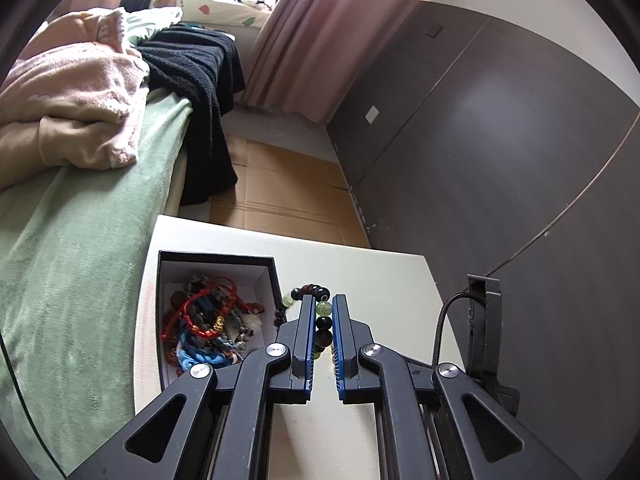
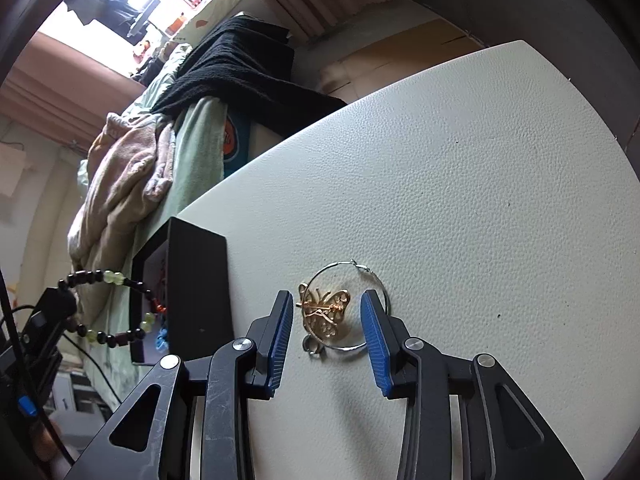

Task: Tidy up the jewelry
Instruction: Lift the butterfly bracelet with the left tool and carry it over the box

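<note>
Your left gripper [image 1: 323, 300] is clamped on the beaded bracelet [image 1: 323, 322], which hangs at 3 o'clock of the black box [image 1: 218, 259] full of tangled bracelets [image 1: 208, 320]. Your right gripper [image 2: 326, 300] stands apart, its pads either side of the gold butterfly earring [image 2: 326, 314] and not touching it. The earring lies flat on the white table [image 2: 460, 184] at 3 o'clock of that box.

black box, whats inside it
A tangle of cord bracelets, red, blue and teal, fills the black box. Its floor beneath them and its near corner behind the left gripper are hidden.
</note>
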`<state>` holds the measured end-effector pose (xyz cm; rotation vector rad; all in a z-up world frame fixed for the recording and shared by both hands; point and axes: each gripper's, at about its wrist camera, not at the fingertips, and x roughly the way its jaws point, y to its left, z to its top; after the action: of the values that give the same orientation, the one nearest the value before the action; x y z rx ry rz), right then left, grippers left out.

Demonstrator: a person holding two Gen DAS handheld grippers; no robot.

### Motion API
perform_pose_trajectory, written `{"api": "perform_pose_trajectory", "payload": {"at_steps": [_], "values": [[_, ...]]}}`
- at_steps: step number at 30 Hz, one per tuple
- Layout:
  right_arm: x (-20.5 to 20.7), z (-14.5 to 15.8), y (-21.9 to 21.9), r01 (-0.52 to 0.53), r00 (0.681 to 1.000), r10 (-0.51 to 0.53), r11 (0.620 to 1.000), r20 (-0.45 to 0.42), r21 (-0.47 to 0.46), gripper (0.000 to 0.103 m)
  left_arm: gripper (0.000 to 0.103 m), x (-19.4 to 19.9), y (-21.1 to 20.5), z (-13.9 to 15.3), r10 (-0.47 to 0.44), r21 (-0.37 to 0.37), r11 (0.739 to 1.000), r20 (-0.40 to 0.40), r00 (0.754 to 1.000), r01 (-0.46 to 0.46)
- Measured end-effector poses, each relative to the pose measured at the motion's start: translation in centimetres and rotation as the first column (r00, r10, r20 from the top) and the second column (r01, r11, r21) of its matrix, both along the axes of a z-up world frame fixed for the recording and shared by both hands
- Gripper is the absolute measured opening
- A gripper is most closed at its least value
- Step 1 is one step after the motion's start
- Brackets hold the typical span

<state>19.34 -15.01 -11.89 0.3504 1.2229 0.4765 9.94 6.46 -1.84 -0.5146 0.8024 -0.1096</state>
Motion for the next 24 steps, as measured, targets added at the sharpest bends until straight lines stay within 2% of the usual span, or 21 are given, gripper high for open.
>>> {"api": "perform_pose_trajectory", "payload": {"at_steps": [3,5,6,8,10,15,20,24], "values": [[0.2,-0.1,0.3,0.001,1.000,-0.001,1.000,0.005,-0.014,0.034,0.008,-0.1,0.2,0.0,0.007,-0.005,1.000,0.001,1.000,-0.007],[0.3,-0.1,0.6,-0.005,1.000,0.005,0.999,0.011,-0.033,0.027,0.008,0.0,0.4,0.0,0.011,-0.004,1.000,0.000,1.000,-0.011],[0.2,-0.2,0.7,-0.006,1.000,0.006,0.999,0.009,-0.040,0.020,0.008,0.0,0.4,0.0,0.013,-0.004,1.000,-0.001,1.000,-0.013],[0.3,-0.2,0.7,-0.005,1.000,0.006,0.999,0.010,-0.045,0.019,0.008,-0.1,0.5,0.0,0.015,-0.006,1.000,-0.002,1.000,-0.015],[0.2,-0.1,0.4,-0.003,1.000,0.004,1.000,0.014,-0.024,0.013,0.008,-0.2,0.5,0.1,0.017,-0.004,1.000,-0.001,1.000,-0.017],[-0.6,1.8,0.2,-0.012,0.996,0.014,0.999,0.082,-0.030,0.005,0.008,-0.6,0.5,0.2,0.019,-0.001,1.000,0.004,1.000,-0.019],[-1.7,3.5,0.3,-0.028,0.990,0.035,0.998,0.136,-0.055,0.005,0.008,-1.3,1.1,0.5,0.045,0.006,0.999,0.012,0.999,-0.045],[-2.6,4.8,0.3,-0.036,0.985,0.041,0.999,0.166,-0.033,0.005,0.008,-1.9,2.2,0.7,0.081,-0.001,0.997,0.029,0.996,-0.081]]}}
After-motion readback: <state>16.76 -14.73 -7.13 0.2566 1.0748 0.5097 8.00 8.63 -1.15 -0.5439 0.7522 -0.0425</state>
